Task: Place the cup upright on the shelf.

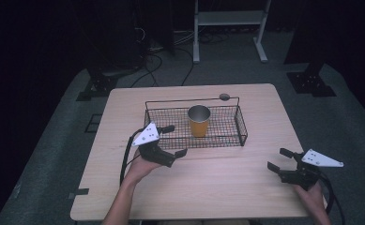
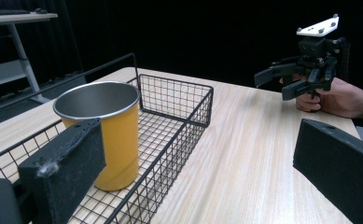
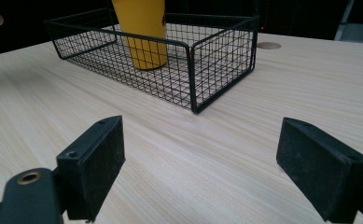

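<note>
Being held with its jaws spread wide and empty, the left gripper (image 1: 174,140) is hovering just beside the front left rim of a black wire-mesh rectangular basket (image 1: 227,133). One item is being contained by that basket: a yellow cup with a bare metal, silvery inside (image 1: 199,121), standing upright near the middle, a little beyond the left gripper and apart from it. The basket is being carried by a pale wood-grain table (image 1: 217,183). The right gripper (image 1: 279,159) is being held wide open too, over the table's right front part, well apart from the cup.
</note>
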Available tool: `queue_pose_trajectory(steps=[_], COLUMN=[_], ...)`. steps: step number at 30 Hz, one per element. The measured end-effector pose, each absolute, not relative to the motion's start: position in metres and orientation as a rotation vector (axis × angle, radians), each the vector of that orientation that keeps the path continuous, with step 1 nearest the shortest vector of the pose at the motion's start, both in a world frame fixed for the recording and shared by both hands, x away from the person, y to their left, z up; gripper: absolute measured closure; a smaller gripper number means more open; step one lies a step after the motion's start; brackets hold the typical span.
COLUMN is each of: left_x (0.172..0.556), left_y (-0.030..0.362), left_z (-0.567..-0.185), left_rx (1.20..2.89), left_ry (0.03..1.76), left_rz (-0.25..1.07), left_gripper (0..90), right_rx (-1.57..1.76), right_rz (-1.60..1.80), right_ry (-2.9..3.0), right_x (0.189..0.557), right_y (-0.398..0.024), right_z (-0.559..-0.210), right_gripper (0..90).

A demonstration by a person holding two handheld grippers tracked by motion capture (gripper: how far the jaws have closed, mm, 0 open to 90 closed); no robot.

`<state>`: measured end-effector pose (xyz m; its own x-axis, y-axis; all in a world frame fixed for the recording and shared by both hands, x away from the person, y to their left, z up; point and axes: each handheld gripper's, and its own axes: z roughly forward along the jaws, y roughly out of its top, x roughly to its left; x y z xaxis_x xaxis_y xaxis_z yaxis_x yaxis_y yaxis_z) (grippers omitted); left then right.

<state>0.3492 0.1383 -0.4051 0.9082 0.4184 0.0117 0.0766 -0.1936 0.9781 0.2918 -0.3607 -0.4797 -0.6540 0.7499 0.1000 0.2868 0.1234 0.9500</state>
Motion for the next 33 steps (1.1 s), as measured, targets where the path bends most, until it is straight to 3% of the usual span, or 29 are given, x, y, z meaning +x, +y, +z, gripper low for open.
queue_pose_trajectory(steps=[33], left_x=[0.306], left_y=[0.154], left_z=[-0.44], left_rx=[1.732], left_ry=[0.433], left_rz=[0.335], left_gripper=[1.6], right_rx=[1.0], right_rz=[1.544], right_ry=[2.006], right_x=[0.292], right_y=[-0.361], right_z=[-0.48], right_gripper=[14.2])
